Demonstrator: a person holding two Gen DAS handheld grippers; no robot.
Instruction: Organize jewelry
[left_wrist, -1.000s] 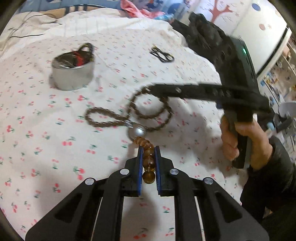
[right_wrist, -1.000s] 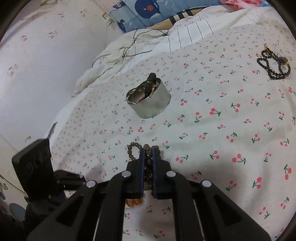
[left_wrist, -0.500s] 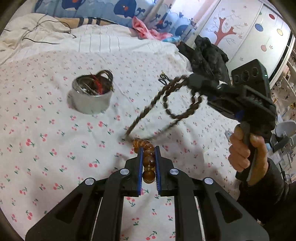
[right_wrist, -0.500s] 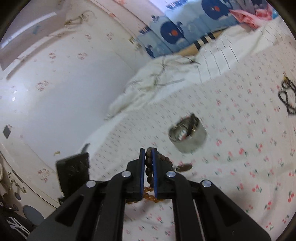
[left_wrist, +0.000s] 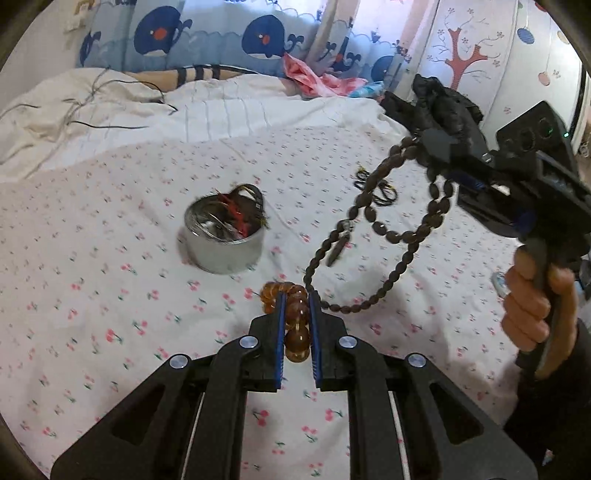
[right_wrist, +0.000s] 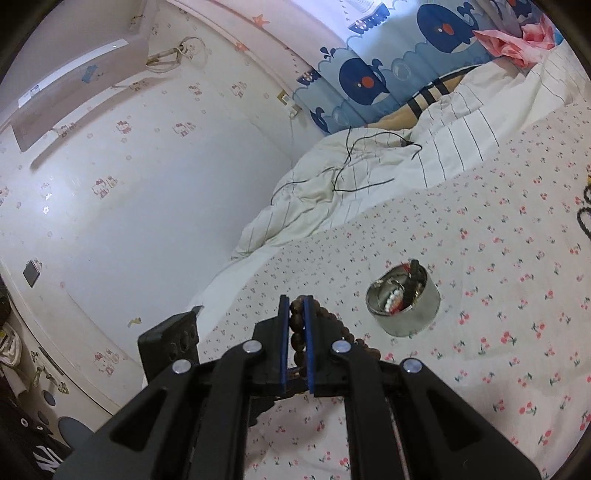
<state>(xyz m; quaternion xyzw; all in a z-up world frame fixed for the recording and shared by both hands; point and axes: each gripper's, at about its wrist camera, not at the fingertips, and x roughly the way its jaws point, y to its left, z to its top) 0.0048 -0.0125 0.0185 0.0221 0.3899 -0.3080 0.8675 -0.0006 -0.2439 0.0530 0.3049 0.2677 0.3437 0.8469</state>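
A string of amber beads (left_wrist: 296, 325) is pinched between the blue-lined fingers of the left hand-held gripper (left_wrist: 297, 317), just in front of the round metal tin (left_wrist: 224, 240) that is seen standing on the cherry-print bed sheet (left_wrist: 92, 295). A long dark brown bead necklace (left_wrist: 373, 229) is clamped by the right hand-held gripper (right_wrist: 296, 321) and is held raised above the sheet to the right of the tin, its loops and a small pendant hanging free in the air. Pearl-like white beads, red pieces and a dark strap are seen inside the tin (right_wrist: 403, 304), the strap leaning over its rim. A small black beaded bracelet (left_wrist: 376, 188) is left lying on the sheet beyond the tin, well to its right.
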